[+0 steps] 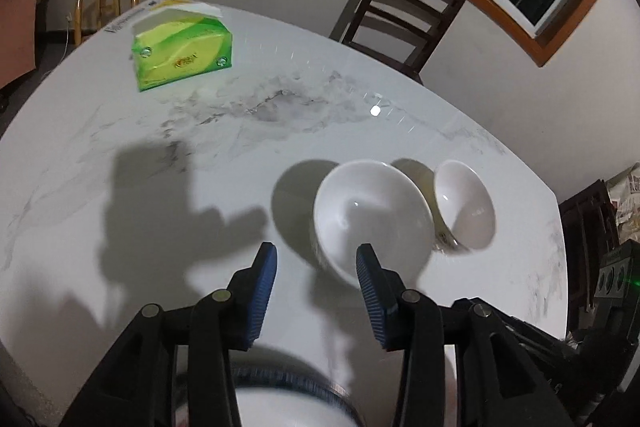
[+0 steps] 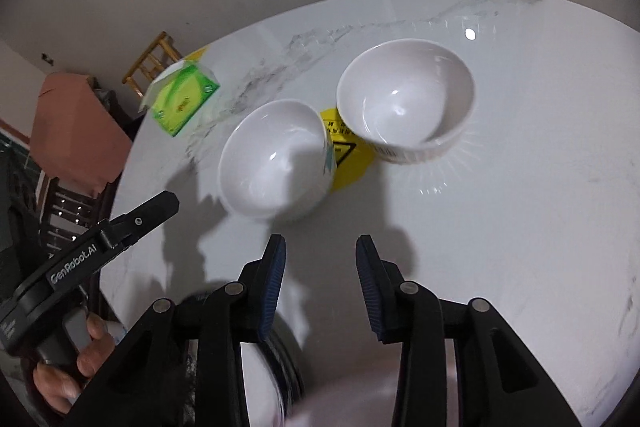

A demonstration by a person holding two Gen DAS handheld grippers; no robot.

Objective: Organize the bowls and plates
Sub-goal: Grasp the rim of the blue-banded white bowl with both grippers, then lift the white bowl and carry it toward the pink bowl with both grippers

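Jaws: left gripper (image 1: 316,259) spread, holding nothing; right gripper (image 2: 320,251) spread, holding nothing.
Bowls: two white bowls (image 2: 276,157) (image 2: 406,99) side by side on marble surface (image 2: 520,207).

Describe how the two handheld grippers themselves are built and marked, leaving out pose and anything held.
Both the left gripper and the right gripper have black plastic linkage arms with round metal pivot pins, ending in blue ribbed pads. Seen from the right wrist, the left gripper body carries white "GenRobot.AI" lettering and a grey handle.
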